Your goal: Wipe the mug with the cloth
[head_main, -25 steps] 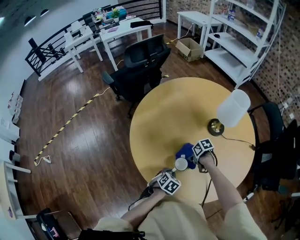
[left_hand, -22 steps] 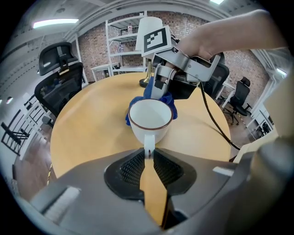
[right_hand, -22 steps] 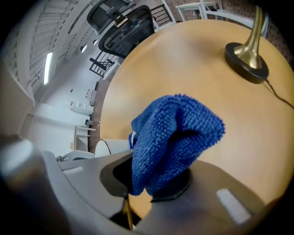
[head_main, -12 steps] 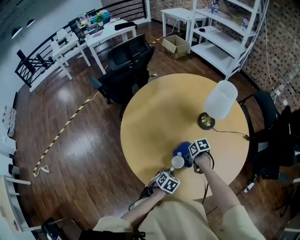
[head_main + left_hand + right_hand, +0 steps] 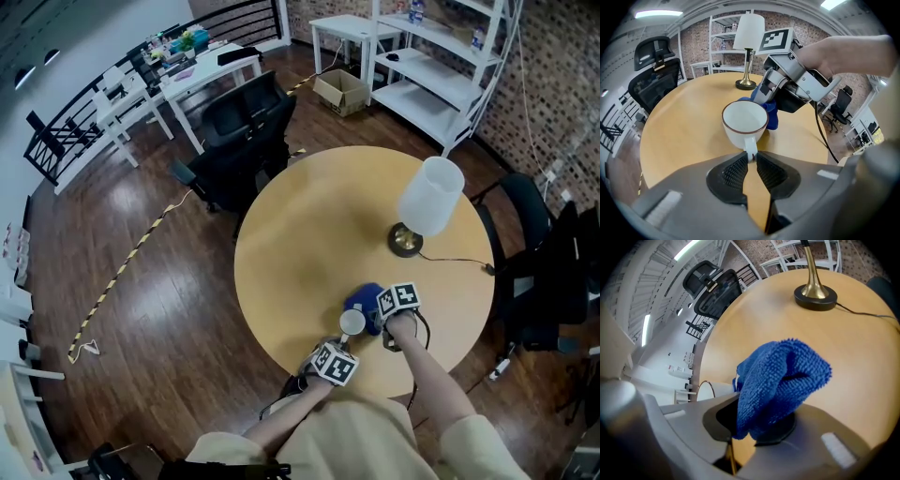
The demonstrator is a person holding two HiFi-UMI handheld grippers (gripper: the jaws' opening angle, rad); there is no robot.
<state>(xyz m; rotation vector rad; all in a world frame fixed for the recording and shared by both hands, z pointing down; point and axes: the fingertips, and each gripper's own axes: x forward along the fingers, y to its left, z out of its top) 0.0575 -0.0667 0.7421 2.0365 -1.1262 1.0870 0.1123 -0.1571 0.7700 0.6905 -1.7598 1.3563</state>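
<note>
A white mug [image 5: 745, 123] with a dark rim stands upright near the front edge of the round table [image 5: 309, 225]. My left gripper [image 5: 750, 159] is shut on the mug's handle from the near side. My right gripper [image 5: 754, 427] is shut on a blue cloth [image 5: 780, 380], which bunches out past its jaws. In the head view the cloth [image 5: 367, 300] lies against the far right side of the mug [image 5: 353, 322], with the right gripper [image 5: 377, 315] just beyond it. The left gripper view shows the cloth [image 5: 771, 116] pressed to the mug's far wall.
A lamp with a white shade [image 5: 429, 195] and brass base [image 5: 405, 241] stands on the table's right half, its cord [image 5: 459, 260] trailing to the right edge. A black office chair [image 5: 239, 131] sits beyond the table, another [image 5: 534, 272] at the right.
Both grippers have shifted slightly across the table with the mug and the cloth. The right gripper has rolled a little against the mug. The head view has panned.
</note>
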